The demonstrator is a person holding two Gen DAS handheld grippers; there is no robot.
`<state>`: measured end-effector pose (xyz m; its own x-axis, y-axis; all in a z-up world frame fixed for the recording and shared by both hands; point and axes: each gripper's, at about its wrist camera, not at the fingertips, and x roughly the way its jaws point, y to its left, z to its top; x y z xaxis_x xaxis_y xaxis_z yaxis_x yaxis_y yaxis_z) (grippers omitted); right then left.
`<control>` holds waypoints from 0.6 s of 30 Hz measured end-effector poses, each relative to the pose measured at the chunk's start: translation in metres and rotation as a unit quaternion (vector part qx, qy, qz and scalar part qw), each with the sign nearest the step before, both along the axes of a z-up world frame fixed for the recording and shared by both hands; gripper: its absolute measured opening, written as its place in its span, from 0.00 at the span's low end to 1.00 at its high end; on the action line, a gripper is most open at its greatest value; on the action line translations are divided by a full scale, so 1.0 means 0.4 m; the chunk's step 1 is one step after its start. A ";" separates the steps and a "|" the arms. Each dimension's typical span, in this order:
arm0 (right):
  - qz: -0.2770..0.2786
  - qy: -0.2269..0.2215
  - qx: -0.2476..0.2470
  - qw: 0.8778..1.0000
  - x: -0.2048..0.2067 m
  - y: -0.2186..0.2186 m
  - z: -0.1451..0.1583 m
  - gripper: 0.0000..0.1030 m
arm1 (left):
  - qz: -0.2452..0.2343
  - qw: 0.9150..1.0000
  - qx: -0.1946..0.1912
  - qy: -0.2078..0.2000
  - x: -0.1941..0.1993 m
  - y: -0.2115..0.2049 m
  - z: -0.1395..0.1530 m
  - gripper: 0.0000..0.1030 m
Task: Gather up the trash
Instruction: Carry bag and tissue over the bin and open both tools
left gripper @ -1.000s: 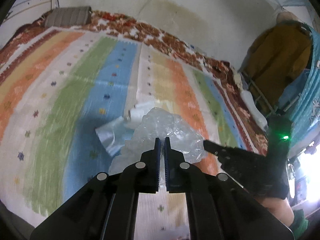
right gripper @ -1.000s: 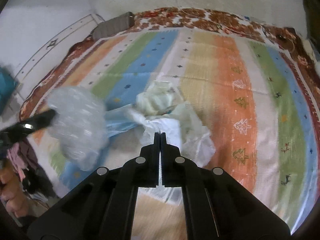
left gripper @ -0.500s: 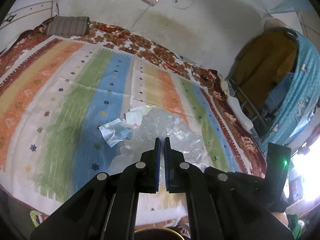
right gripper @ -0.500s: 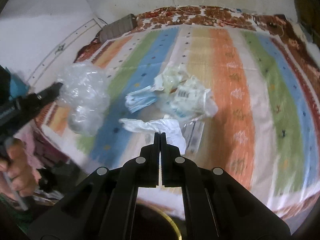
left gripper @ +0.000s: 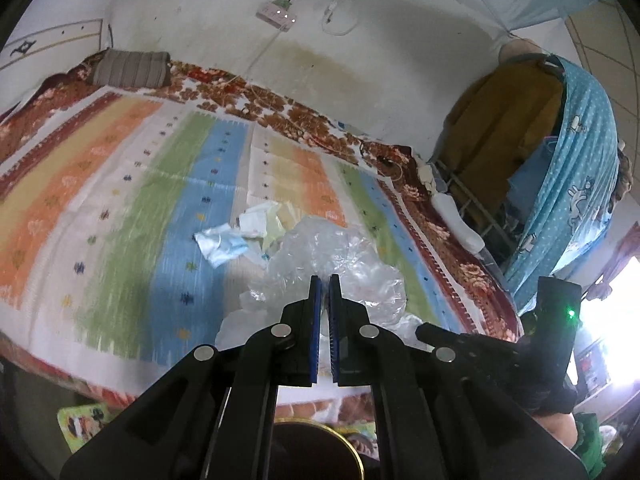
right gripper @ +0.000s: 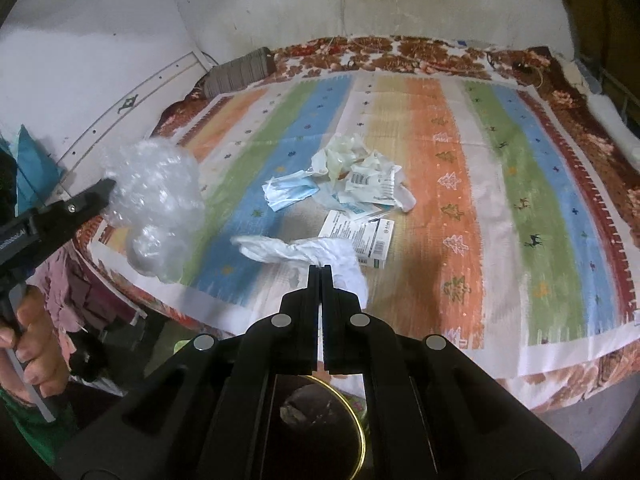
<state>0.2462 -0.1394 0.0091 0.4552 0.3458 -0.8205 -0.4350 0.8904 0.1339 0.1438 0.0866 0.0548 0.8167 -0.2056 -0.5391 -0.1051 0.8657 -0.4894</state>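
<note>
My left gripper (left gripper: 325, 280) is shut on a crumpled clear plastic wrap (left gripper: 332, 264); in the right wrist view the same wrap (right gripper: 156, 204) hangs from the left gripper (right gripper: 106, 188) off the bed's near-left edge. My right gripper (right gripper: 320, 270) is shut on a crumpled white paper (right gripper: 304, 252) held above the bed edge. A dark bin with a gold rim (right gripper: 352, 420) sits below both grippers, also low in the left wrist view (left gripper: 352, 452). On the striped bedspread (right gripper: 460, 200) lie a blue face mask (right gripper: 288, 194), crumpled wrappers (right gripper: 360, 172) and a white medicine box (right gripper: 360, 236).
A grey bolster pillow (right gripper: 240, 72) lies at the bed's far end against the wall. A power strip (left gripper: 276, 14) hangs on the wall. Clothes hang on a rack (left gripper: 540, 152) right of the bed. A colourful mat (left gripper: 84, 428) lies on the floor.
Both grippers pulled back from the trash pile toward the bed's near edge, each carrying its piece. The bin has come into view beneath them.
</note>
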 end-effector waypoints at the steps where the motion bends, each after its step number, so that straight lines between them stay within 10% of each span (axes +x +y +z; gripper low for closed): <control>1: 0.000 -0.003 -0.004 1.000 -0.012 -0.003 0.000 0.00 | -0.001 1.000 -0.002 0.001 -0.008 -0.005 0.000 0.03; 18: 0.004 -0.013 -0.022 1.000 -0.181 -0.042 -0.024 0.00 | -0.024 1.000 0.011 0.012 -0.109 -0.111 -0.051 0.03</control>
<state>0.1739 -0.1560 -0.0003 0.4740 0.3131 -0.8230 -0.4452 0.8916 0.0828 0.1004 0.0421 0.0343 0.7927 -0.2321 -0.5637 -0.0753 0.8803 -0.4683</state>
